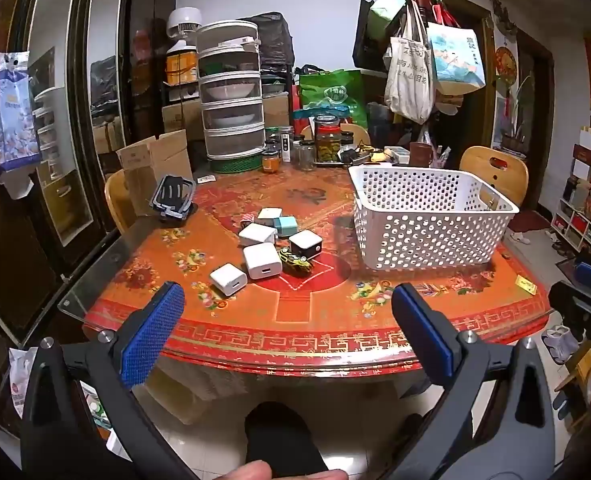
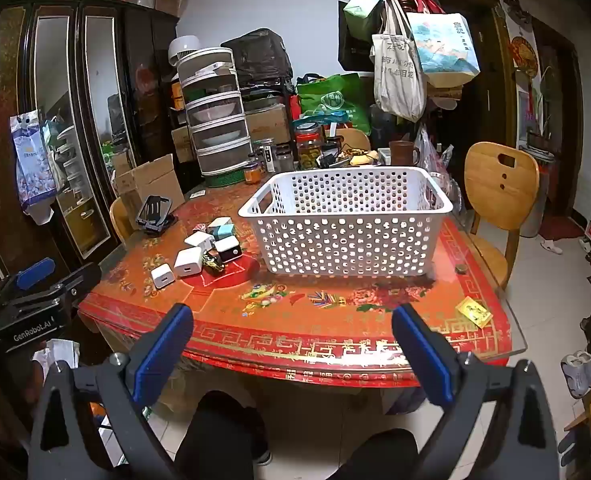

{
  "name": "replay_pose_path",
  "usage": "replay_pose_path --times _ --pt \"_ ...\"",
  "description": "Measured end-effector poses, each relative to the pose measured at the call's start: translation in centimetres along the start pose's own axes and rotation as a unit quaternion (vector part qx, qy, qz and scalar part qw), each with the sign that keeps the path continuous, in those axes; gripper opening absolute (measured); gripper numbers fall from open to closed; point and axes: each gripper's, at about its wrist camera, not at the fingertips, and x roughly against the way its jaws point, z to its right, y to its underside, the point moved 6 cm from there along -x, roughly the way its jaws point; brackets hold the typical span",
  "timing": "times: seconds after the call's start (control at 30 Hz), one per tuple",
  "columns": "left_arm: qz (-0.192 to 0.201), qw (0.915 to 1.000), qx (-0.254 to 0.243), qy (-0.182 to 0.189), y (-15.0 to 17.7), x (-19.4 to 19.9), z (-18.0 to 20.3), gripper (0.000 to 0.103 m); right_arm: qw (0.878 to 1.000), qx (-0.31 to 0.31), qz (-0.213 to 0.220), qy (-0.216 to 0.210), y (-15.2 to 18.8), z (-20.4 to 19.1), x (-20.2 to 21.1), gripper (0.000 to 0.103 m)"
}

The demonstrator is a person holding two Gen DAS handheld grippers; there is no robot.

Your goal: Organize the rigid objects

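1. While both tools hang short of the near edge of the tabletop, I have my left gripper spread wide, its blue pads well apart and nothing between them.
2. It tips gently downward, looking over the red, patterned edge toward the middle of the tabletop.
3. My right gripper stands the same way: jaws spread, empty, tilted a little below level, and held off the edge above the floor.
4. In the left wrist view the right tool shows at the far right edge, level with the left one; in the right wrist view the left tool sits at the far left edge. The two are side by side and well apart.
5. A fingertip shows at the bottom of the left wrist view, and dark-clad legs show under both tools.
6. The small rigid things lie in a loose cluster left of centre: several white charger cubes, a pale blue cube, a black-and-white cube and a yellow-and-black toy car, the car touching the black-and-white cube.
7. One white charger lies nearest me, just beside the cluster.
8. The white perforated basket stands to the right of the cluster, near it but apart, and I see nothing in it.
9. A small black stand sits at the tabletop's left edge, behind the cluster.
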Motion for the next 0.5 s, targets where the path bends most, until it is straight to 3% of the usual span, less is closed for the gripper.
replay_pose_path --times 0.1,0.5 --pt "0.007 0.9998 -0.014 -0.013 -0.07 0.12 0.03 0.102 1.0 -0.002 0.0 -0.001 0.0 0.01 0.01 0.099" --pt "0.002 1.0 -0.003 -0.007 -0.04 0.06 -0.19 0.102 1.0 0.0 -0.001 0.0 0.01 0.05 0.02 0.099"
